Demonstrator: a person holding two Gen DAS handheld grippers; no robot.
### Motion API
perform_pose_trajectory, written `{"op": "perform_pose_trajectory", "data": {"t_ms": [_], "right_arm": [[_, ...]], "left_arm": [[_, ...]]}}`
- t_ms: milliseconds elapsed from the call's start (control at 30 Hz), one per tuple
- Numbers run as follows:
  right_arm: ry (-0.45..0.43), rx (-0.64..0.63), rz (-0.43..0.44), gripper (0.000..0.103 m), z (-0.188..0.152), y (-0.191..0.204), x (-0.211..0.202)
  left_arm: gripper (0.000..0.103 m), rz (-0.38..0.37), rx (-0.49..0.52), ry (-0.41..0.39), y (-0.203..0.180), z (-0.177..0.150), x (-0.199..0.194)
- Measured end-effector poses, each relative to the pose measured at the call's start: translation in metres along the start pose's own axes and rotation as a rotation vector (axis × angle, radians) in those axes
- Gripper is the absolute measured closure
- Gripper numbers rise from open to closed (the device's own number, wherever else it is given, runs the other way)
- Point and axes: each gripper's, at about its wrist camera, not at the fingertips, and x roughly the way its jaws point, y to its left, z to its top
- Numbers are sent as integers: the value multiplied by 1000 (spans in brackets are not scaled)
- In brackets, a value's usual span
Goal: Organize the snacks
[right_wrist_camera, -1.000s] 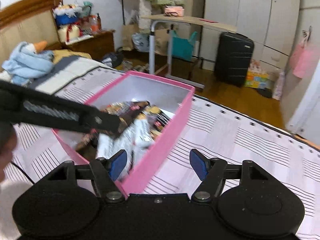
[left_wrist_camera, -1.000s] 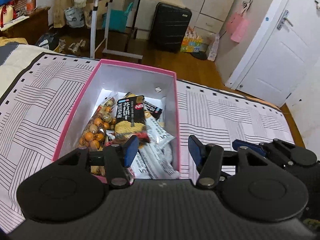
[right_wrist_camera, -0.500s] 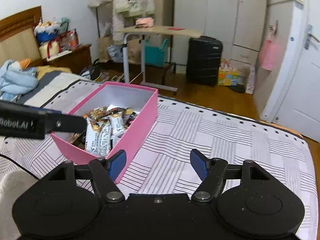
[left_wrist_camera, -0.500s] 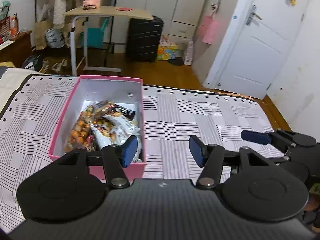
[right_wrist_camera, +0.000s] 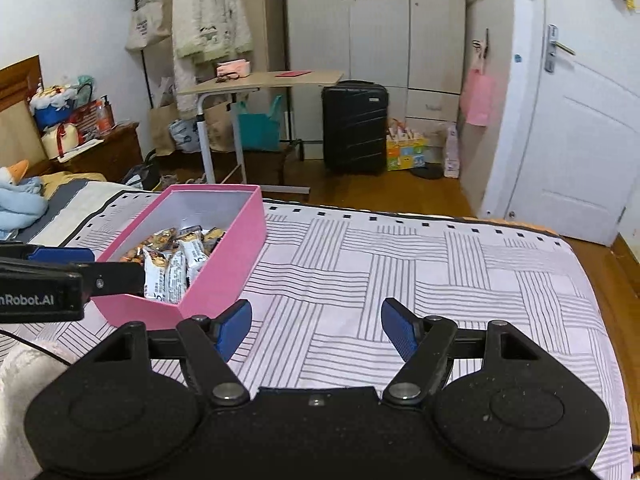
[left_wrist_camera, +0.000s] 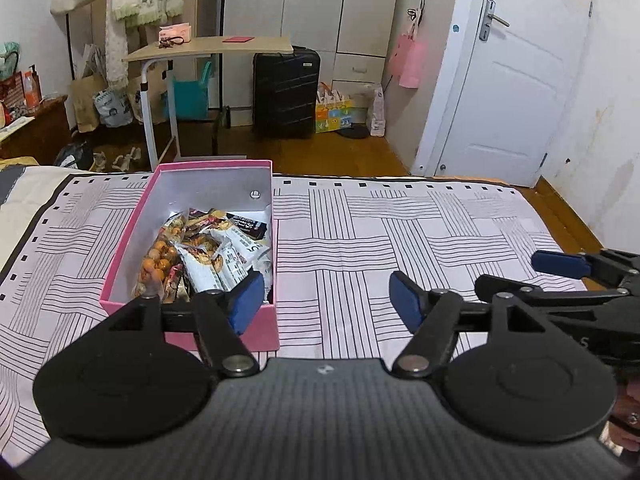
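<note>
You held both grippers above the bed (left_wrist_camera: 400, 224), over its striped pink-and-white cover, each pointed downward and away from you toward the far edge.

Left gripper (left_wrist_camera: 326, 300): jaws apart and opening, nothing between the 2 blue pads (left_wrist_camera: 404, 300). Only the cover showed in the gap. In the left wrist view its left pad overlapped the near right corner of the pink box (left_wrist_camera: 188, 168), but I could not tell any contact there.

Right gripper (right_wrist_camera: 316, 326): jaws spread wide and opening slightly, nothing between them. It sat to the right of the box, over bare cover.

Pink box: 1 open-topped box, pale grey inside, resting on the cover toward the left side of the bed, with its far end close to the bed's far edge. The snacks (left_wrist_camera: 204, 248) lay inside it: white-wrapped bars, a dark packet near the far right wall, and a clear bag of round orange pieces along the left wall. All were piled toward the near half of the box. None lay on the cover outside it.

In the right wrist view the left gripper's arm crossed in front of the near left part of the box (right_wrist_camera: 224, 248).

Beyond the bed: a black suitcase (left_wrist_camera: 286, 92), a side table (left_wrist_camera: 208, 46), a white door (left_wrist_camera: 516, 96).
</note>
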Motion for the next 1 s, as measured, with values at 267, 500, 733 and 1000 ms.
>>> {"op": "perform_pose_trajectory", "data": {"t_ms": [267, 500, 733, 1000], "right_arm": [[-15, 15, -99, 11, -14, -1, -12], [7, 48, -159, 8, -17, -5, -18], [11, 67, -158, 8, -23, -6, -26], [39, 71, -159, 8, -26, -1, -30]], "left_arm": [[8, -1, 8, -10, -13, -15, -3], [1, 44, -4, 10, -16, -21, -2], [1, 74, -13, 79, -15, -28, 5], [1, 105, -12, 77, -15, -31, -3]]}}
